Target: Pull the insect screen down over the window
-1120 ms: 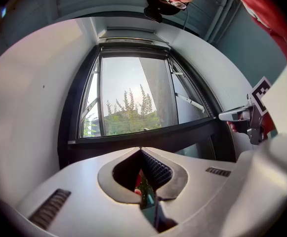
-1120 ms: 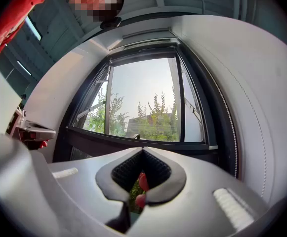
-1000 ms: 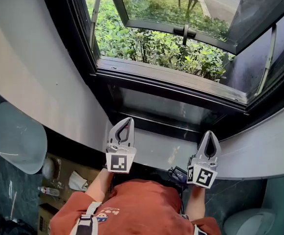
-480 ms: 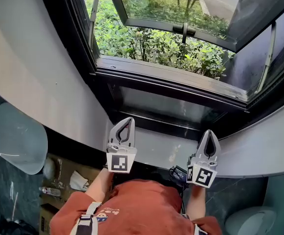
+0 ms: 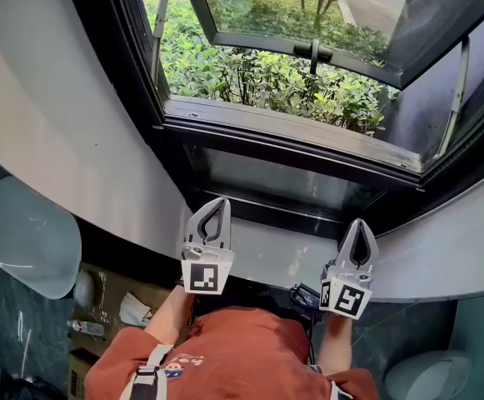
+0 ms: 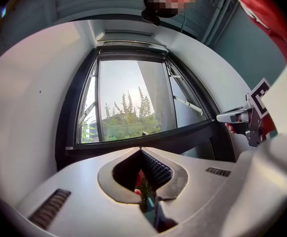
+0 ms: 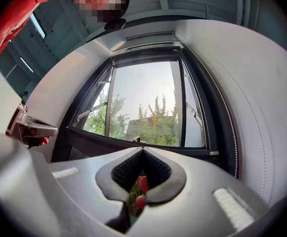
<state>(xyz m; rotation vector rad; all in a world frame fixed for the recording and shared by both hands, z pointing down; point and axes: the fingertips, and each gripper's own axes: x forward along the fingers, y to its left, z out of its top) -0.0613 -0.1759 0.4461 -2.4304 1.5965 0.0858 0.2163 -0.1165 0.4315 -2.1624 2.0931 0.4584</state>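
Facing: the window (image 5: 291, 136), which fills the head view from 10 to 2 o'clock in a dark frame.
Sash: the sash (image 5: 250, 40) is swung outward at 12 o'clock, with its handle (image 5: 314, 52) on the lower rail.
Outside: green shrubs (image 5: 266, 82) show sharply through the opening.
Insect screen: it is not drawn over the opening. A pale housing (image 6: 131, 33) runs along the top of the frame, at 12 o'clock in both gripper views. Whether the insect screen sits rolled inside it I cannot tell.
Left gripper: the left gripper (image 5: 218, 202) is at 7 o'clock in the head view, over the white ledge (image 5: 275, 257) below the window. Its tips point toward 12 o'clock.
Left fingers: pressed together at the tip, nothing pinched, the window beyond them.
Right gripper: the right gripper (image 5: 357, 222) is at 5 o'clock, beside the left and well apart from it, level with it over the same ledge.
Right fingers: pressed together, nothing between them.
Contact: neither gripper touches the window frame.
Wall: a white curved wall (image 5: 58, 140) runs from 9 down to 7 o'clock.
Person: a red shirt (image 5: 233, 348) shows at 6 o'clock, below both grippers.
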